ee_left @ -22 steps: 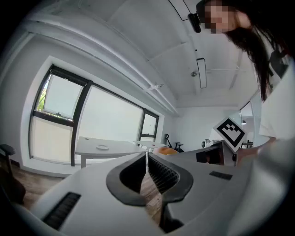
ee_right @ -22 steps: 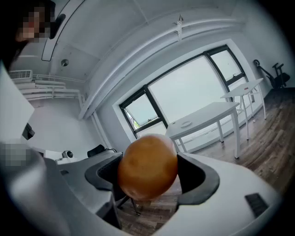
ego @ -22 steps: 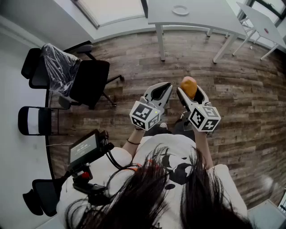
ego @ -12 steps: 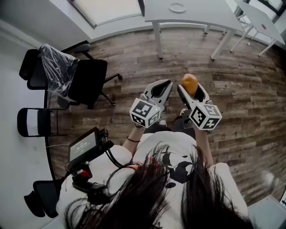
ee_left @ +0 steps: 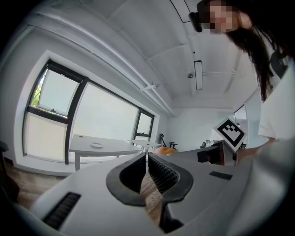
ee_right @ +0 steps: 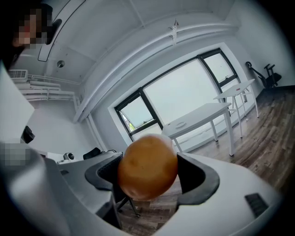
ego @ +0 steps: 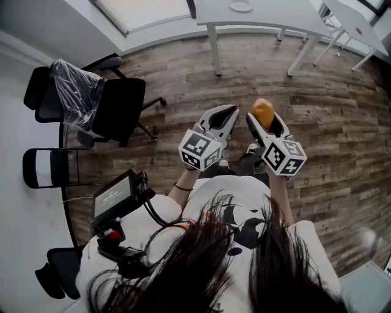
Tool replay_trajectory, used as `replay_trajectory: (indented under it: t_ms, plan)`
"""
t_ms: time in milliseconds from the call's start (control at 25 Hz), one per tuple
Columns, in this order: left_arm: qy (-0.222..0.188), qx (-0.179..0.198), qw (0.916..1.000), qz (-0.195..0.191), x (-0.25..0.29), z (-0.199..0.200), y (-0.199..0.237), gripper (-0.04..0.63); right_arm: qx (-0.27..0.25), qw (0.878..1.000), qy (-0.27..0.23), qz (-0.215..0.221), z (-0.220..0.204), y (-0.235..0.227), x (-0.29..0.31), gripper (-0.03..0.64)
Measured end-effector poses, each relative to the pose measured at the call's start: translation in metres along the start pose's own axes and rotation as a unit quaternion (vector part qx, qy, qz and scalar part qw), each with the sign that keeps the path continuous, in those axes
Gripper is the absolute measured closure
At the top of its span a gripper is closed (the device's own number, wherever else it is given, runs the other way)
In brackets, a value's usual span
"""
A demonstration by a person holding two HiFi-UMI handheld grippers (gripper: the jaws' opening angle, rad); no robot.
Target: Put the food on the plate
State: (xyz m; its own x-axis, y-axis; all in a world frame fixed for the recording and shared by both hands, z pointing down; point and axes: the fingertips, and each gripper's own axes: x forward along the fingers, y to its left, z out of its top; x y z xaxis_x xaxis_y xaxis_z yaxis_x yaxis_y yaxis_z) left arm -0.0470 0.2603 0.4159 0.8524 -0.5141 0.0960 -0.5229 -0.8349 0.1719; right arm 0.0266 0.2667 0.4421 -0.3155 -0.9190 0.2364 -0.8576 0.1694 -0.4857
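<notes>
An orange-brown round piece of food [ego: 262, 112] sits between the jaws of my right gripper [ego: 265, 120], which is shut on it; in the right gripper view the food [ee_right: 147, 168] fills the gap between the dark pads. My left gripper [ego: 227, 114] is held beside it, shut with nothing inside, its tips meeting [ee_left: 146, 160]. Both are held level above the wooden floor. A small white plate [ego: 240, 6] lies on a white table [ego: 269, 17] at the far top of the head view. The plate also shows in the left gripper view [ee_left: 97, 145] and the right gripper view [ee_right: 180, 124].
A black office chair [ego: 122, 110] and a plastic-covered chair [ego: 74, 85] stand at the left, with a folding chair [ego: 46, 166] below them. A second white table [ego: 360, 27] is at the top right. A small monitor rig [ego: 116, 200] hangs at the person's left side.
The white table and plate have slid toward the top edge of the head view, and the grippers sit slightly higher. The grip on the food is unchanged.
</notes>
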Motion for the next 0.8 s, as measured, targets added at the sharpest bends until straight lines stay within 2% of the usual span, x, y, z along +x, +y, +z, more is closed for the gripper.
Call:
replay_trajectory:
  t_ms: [520,680,800]
  plan:
    - [0.011,-0.022,0.9996,-0.014,-0.003,-0.014,-0.007,0.589,0.003,1.0,0.003,-0.002,-0.008,0.005,-0.011,0.249]
    - [0.019,-0.03,0.9993,-0.012,0.014,-0.012,0.016,0.589,0.009,1.0,0.015,-0.002,-0.001,-0.003,0.017,0.249]
    - [0.027,-0.033,0.9991,-0.005,0.048,-0.009,0.046,0.589,0.019,1.0,0.024,0.0,0.015,-0.029,0.055,0.249]
